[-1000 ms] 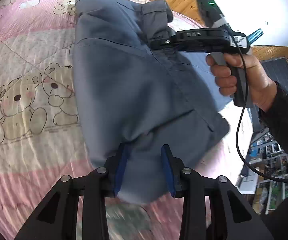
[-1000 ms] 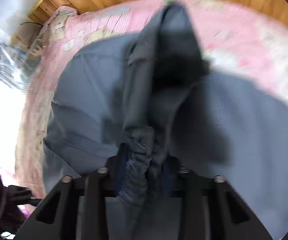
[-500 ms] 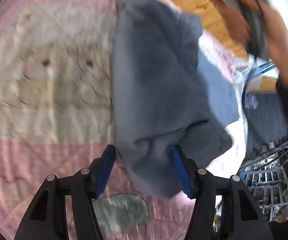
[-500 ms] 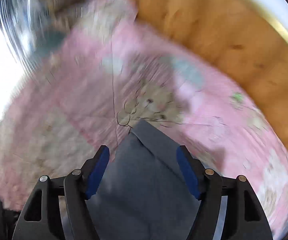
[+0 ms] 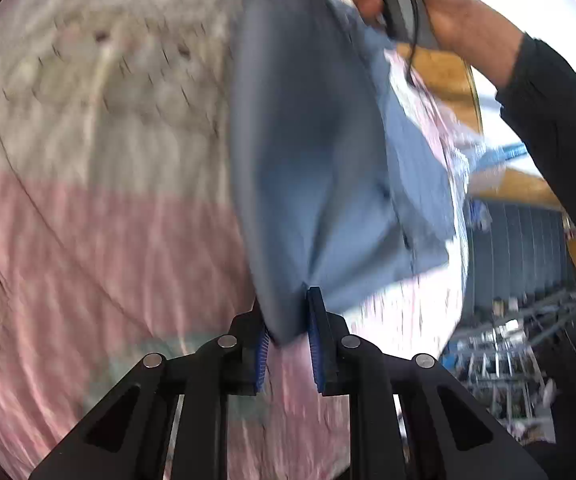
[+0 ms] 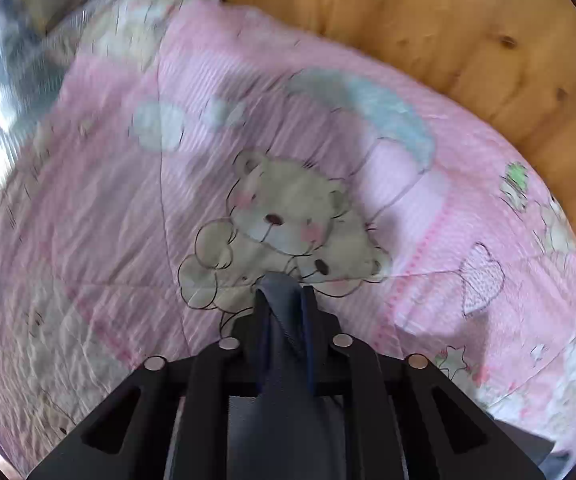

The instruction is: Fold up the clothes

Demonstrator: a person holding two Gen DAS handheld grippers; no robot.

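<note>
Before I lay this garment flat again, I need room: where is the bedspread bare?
Bare: the pink bedspread left of the grey garment, and the bear print ahead of the right gripper. Crowded: beside the hand, where cloth bunches.

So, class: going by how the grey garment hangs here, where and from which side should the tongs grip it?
Grip the grey garment at its edge corners, coming in edge-on along the cloth: both the left tongs and right tongs pinch bunched edge, and the cloth spans between them.

Bedroom: teddy-bear quilt point(image 6: 168, 240), wooden floor point(image 6: 447, 32).
</note>
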